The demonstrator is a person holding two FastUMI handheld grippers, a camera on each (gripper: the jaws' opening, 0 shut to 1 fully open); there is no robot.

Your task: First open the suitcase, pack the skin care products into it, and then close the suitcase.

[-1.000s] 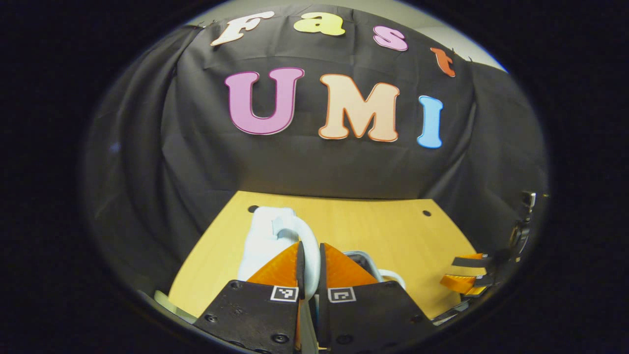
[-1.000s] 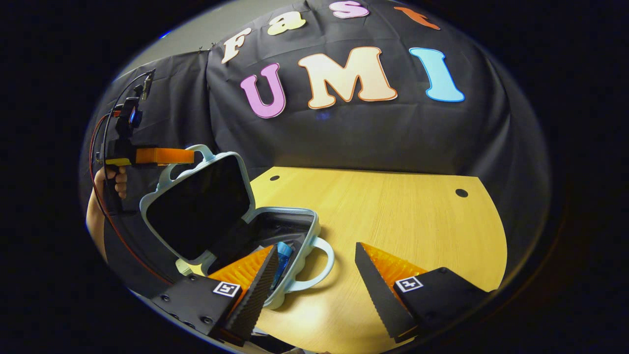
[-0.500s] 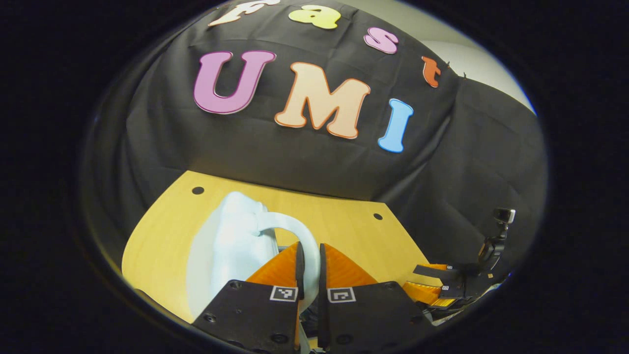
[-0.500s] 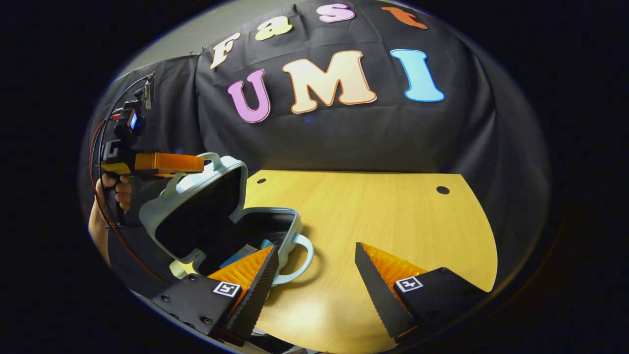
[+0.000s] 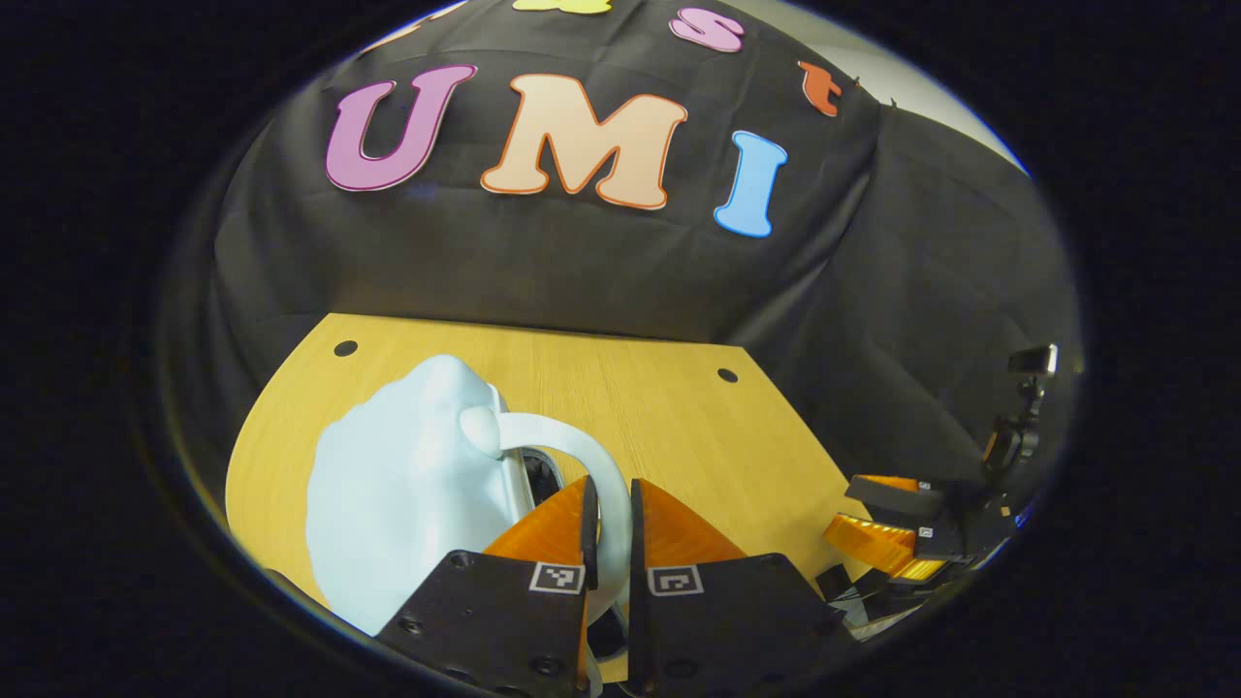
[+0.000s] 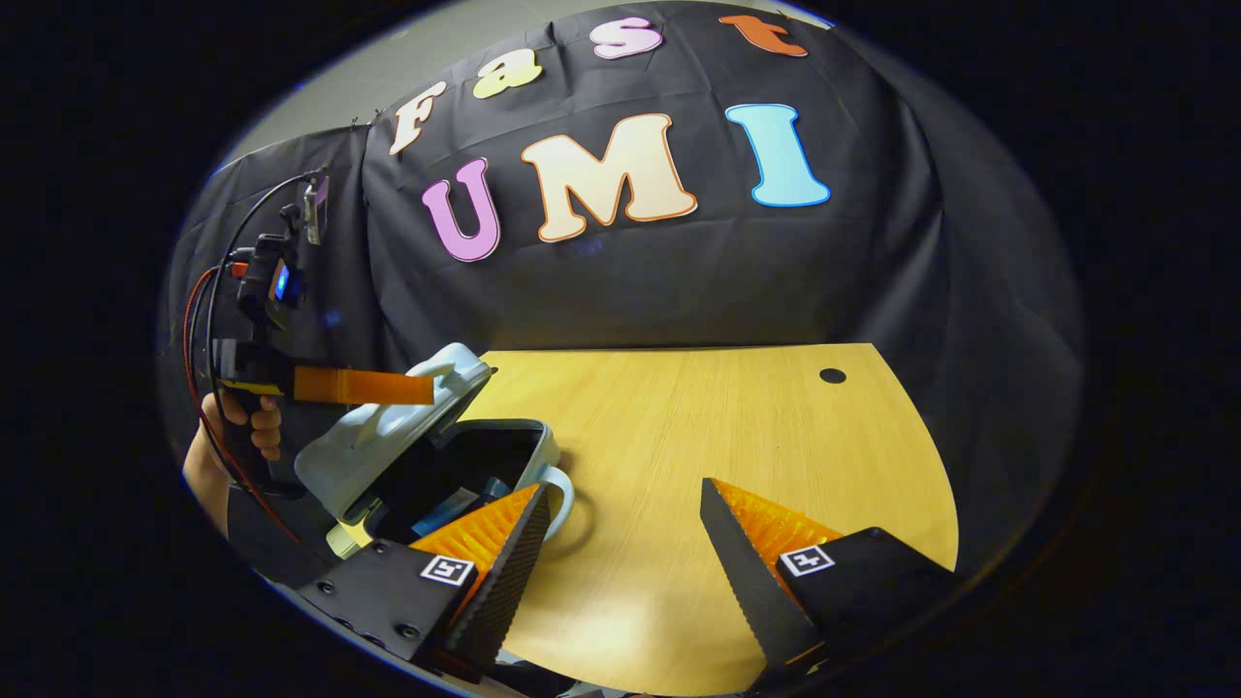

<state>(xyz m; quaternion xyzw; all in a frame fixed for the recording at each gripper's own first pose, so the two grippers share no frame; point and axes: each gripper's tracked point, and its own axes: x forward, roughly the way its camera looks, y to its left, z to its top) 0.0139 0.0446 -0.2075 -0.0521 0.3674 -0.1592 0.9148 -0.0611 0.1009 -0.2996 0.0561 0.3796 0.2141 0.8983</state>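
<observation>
Pale blue hard-shell suitcase [image 6: 407, 436] is sitting at the near left corner of the light wooden table [image 6: 737, 436], lid tilted partway down. Left gripper [image 5: 609, 504] is pinching the lid's white loop handle [image 5: 582, 451], fingers nearly together. Right gripper [image 6: 620, 523] is hanging wide open, holding nothing, just beside the suitcase.

A pale wooden tabletop [image 6: 737, 436] with a curved edge carries two small round dark holes near its far edge, well apart. Black cloth [image 6: 679, 281] hangs in folds behind it as the booth's wall, a strip of pale wall [image 5: 902, 78] above
</observation>
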